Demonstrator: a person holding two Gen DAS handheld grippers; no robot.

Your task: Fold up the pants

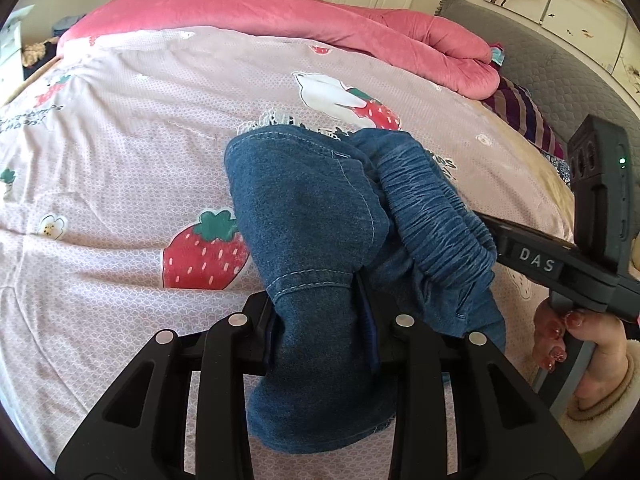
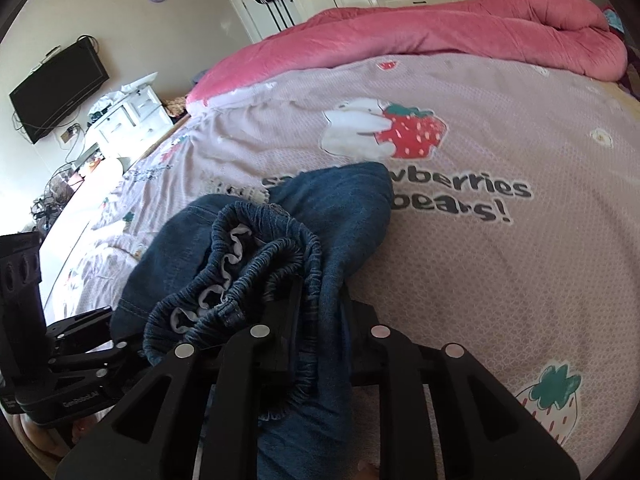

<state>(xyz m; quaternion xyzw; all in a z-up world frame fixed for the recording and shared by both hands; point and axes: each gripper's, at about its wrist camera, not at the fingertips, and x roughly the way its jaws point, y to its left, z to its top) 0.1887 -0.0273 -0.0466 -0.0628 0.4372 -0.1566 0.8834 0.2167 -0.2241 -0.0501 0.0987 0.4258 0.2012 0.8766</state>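
Blue denim pants (image 1: 304, 216) bunched above strawberry-print bed sheet (image 1: 120, 160), left gripper (image 1: 320, 320) jaws clenched on denim fabric, right gripper (image 2: 320, 320) jaws clamped on elastic waistband (image 2: 256, 264), pink quilt (image 2: 460, 28) behind.

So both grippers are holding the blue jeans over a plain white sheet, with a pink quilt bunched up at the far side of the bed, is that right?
Not quite. The sheet is not plain white: it is pale pink, printed with strawberries, bears and lettering, as the right wrist view shows. The rest holds: the left gripper and right gripper both hold the blue jeans, and the pink quilt lies bunched at the far side.
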